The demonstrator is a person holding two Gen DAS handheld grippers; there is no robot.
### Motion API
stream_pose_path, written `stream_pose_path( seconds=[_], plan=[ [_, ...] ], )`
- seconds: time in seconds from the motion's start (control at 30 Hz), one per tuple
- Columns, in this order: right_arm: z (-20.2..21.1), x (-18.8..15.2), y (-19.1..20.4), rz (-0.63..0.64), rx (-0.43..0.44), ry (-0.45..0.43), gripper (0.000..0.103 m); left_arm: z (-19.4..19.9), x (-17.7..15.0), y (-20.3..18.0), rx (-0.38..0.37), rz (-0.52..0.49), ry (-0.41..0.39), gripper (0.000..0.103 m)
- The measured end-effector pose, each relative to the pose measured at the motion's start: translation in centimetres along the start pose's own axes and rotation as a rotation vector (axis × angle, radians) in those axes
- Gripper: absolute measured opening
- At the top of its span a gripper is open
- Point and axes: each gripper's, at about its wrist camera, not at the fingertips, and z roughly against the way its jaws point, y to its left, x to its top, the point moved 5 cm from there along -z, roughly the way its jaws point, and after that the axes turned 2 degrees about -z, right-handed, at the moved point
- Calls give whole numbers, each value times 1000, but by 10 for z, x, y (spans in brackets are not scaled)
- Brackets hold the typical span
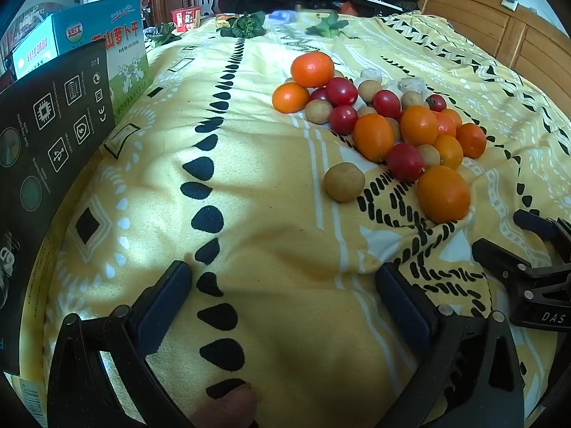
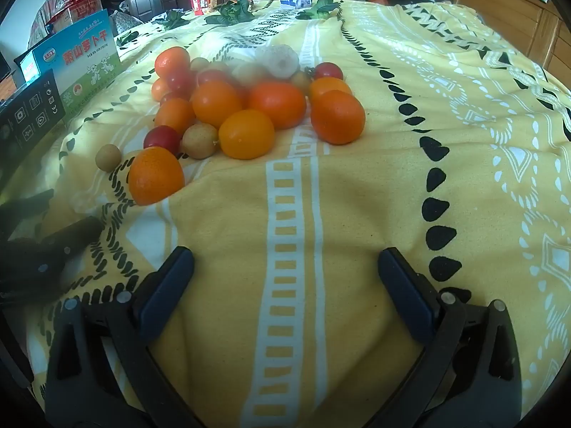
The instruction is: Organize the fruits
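The fruit pile (image 1: 378, 125) is lying mixed on the yellow bedspread (image 1: 249, 178): oranges, red tomatoes and small brown fruits touching one another. Both the left tongs (image 1: 282, 285) and the right tongs (image 2: 285, 267) are hanging spread apart and empty, short of it. Sorting seems not yet begun; next, one needs reaching to the nearest orange (image 2: 156, 175).

Left gripper (image 1: 283, 285): black plastic frame with triangular cut-outs, two fingers faced with dark blue pads (image 1: 162, 306), round silver rivets at the finger joints. Right gripper (image 2: 285, 274): same build, black frame, blue pads (image 2: 407, 296), silver rivets beside each pad. White lettering "DAS" shows on the right gripper's black body, seen in the left wrist view.
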Motion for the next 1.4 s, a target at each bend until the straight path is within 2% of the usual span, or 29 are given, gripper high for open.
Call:
stream_pose_path(
  seconds=[1.4],
  plan=[
    [0,0,0,0,0,-2,103,3,1,-1,-14,10,-4,103]
  ],
)
